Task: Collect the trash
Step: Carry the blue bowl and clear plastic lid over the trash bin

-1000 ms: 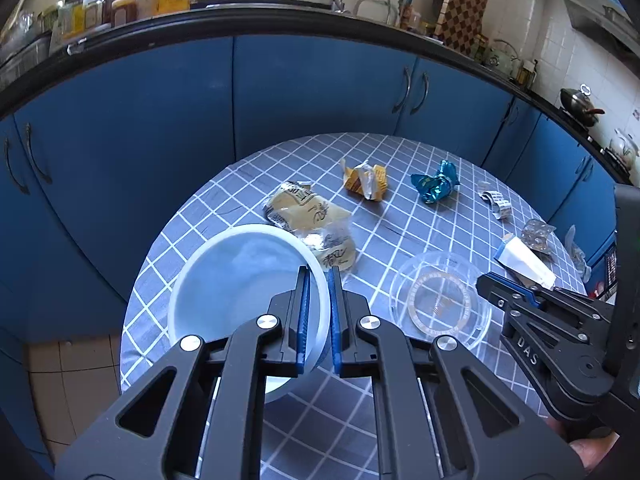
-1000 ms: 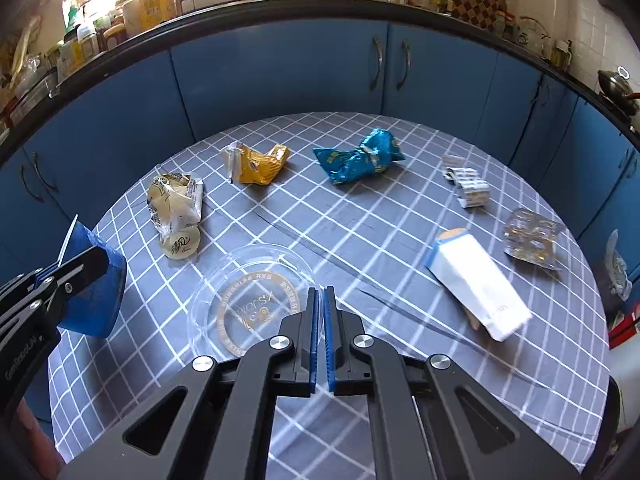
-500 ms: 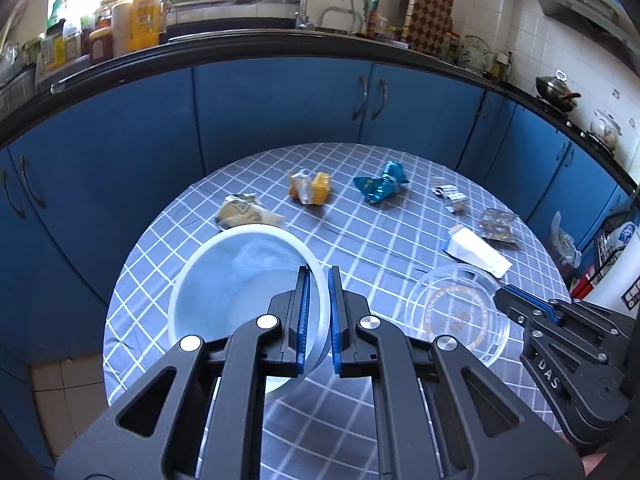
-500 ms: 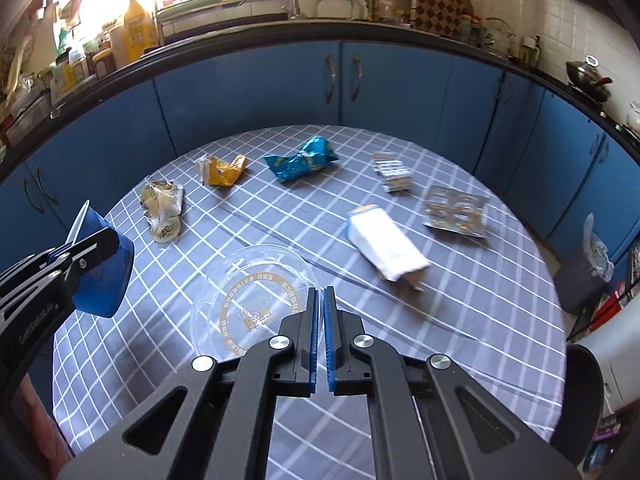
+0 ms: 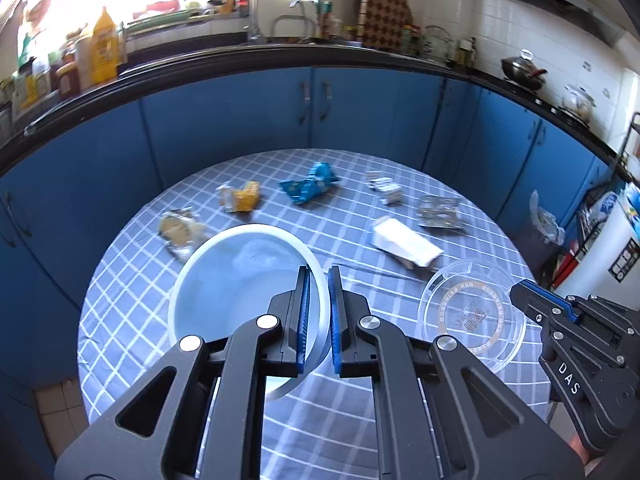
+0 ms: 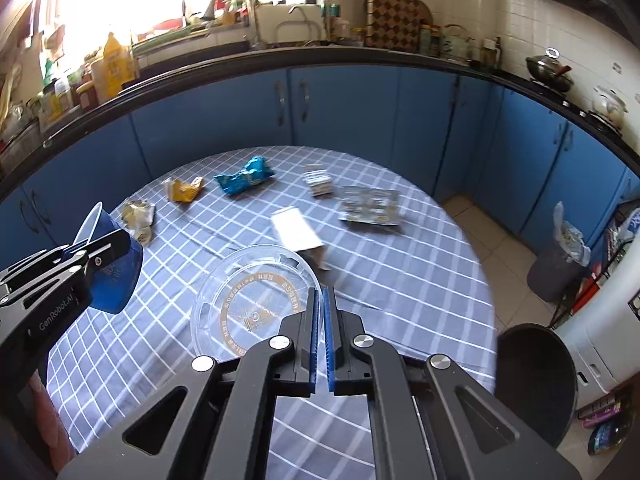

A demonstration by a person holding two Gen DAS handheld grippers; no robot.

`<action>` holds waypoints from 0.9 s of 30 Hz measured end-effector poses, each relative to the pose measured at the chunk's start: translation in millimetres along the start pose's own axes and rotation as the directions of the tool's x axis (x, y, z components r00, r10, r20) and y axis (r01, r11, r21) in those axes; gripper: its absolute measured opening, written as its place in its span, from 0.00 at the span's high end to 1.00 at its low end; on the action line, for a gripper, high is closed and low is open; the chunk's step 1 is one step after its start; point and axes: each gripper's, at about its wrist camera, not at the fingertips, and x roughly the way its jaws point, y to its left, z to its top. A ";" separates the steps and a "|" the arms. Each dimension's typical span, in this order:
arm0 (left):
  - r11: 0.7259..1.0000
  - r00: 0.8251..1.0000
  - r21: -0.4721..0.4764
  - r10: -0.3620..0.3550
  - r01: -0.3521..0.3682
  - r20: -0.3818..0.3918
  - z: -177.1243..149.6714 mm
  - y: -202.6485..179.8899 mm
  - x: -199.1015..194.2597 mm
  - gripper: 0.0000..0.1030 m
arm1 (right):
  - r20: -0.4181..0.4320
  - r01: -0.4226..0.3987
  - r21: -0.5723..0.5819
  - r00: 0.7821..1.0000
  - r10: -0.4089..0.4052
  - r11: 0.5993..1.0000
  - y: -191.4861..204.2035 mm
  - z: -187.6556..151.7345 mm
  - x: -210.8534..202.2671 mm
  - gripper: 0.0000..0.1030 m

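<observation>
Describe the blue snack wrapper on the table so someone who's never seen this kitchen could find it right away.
Start at the round table with the checked cloth. Along its far edge, near the blue cabinets, lies the crumpled blue wrapper. It is the only blue piece there, between a yellow wrapper and a small striped packet.

A round checked tablecloth [image 5: 280, 420] fronts blue cabinets [image 6: 340, 108], with a wok [image 6: 548, 68] on the counter.

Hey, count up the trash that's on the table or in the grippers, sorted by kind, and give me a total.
Crumpled wrappers: 3 (beige, yellow, blue)
Blister packs: 2 (small, large)
White carton: 1
Blue bowl, in left gripper: 1
Clear lid, in right gripper: 1
Total: 8
</observation>
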 end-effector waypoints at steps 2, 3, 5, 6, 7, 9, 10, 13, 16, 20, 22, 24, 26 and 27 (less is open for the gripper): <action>1.000 1.000 0.020 -0.009 0.009 0.002 0.5 -13.0 -1.2 0.90 | 0.010 0.015 0.017 1.000 -0.015 1.000 -14.6 -2.7 -7.1 0.97; 0.999 1.000 0.034 -0.017 0.017 0.003 1.1 -22.1 -1.4 0.90 | 0.014 0.021 0.024 1.000 -0.021 0.999 -20.6 -3.6 -9.6 0.97; 0.998 1.000 0.055 -0.031 0.030 0.004 1.9 -36.2 -1.4 0.90 | 0.022 0.041 0.042 0.999 -0.042 0.998 -35.2 -6.5 -15.7 0.97; 0.997 0.999 0.071 -0.042 0.041 0.004 2.6 -47.2 -1.3 0.90 | 0.024 0.049 0.049 0.998 -0.050 0.998 -41.9 -8.0 -18.2 0.97; 0.996 0.999 0.080 -0.048 0.047 0.004 3.3 -53.6 -1.2 0.90 | 0.026 0.058 0.057 0.998 -0.059 0.997 -48.1 -9.5 -20.4 0.97; 0.992 0.998 0.105 -0.065 0.064 0.003 4.0 -71.1 -0.7 0.90 | 0.029 0.080 0.080 0.996 -0.083 0.994 -64.4 -12.9 -24.9 0.97; 0.990 0.997 0.117 -0.074 0.073 0.001 4.0 -79.2 0.0 0.90 | 0.029 0.093 0.091 0.995 -0.096 0.991 -72.5 -14.5 -26.7 0.97; 0.982 0.995 0.159 -0.103 0.102 -0.005 4.4 -106.8 2.3 0.90 | 0.026 0.129 0.121 0.991 -0.133 0.984 -95.7 -19.1 -30.0 0.97; 0.973 0.992 0.193 -0.128 0.128 -0.014 5.0 -130.5 5.6 0.90 | 0.020 0.162 0.150 0.986 -0.167 0.975 -117.4 -24.1 -32.4 0.97; 0.959 0.987 0.235 -0.159 0.159 -0.018 5.5 -160.7 9.1 0.90 | 0.011 0.200 0.186 0.979 -0.206 0.962 -143.2 -28.8 -35.3 0.97; 0.950 0.984 0.255 -0.178 0.178 -0.026 5.6 -177.1 11.5 0.90 | 0.006 0.216 0.199 0.975 -0.222 0.956 -154.7 -31.4 -36.3 0.97; 0.943 0.981 0.271 -0.189 0.191 -0.030 5.4 -190.6 12.9 0.90 | 0.000 0.232 0.213 0.971 -0.238 0.949 -165.5 -33.5 -36.5 0.97; 0.937 0.979 0.287 -0.200 0.202 -0.035 5.9 -202.5 15.0 0.90 | -0.007 0.248 0.227 0.967 -0.253 0.942 -176.9 -35.9 -36.8 0.97; 0.933 0.978 0.294 -0.207 0.208 -0.038 6.1 -208.8 16.4 0.90 | -0.010 0.256 0.230 0.965 -0.260 0.939 -180.8 -36.7 -36.7 0.97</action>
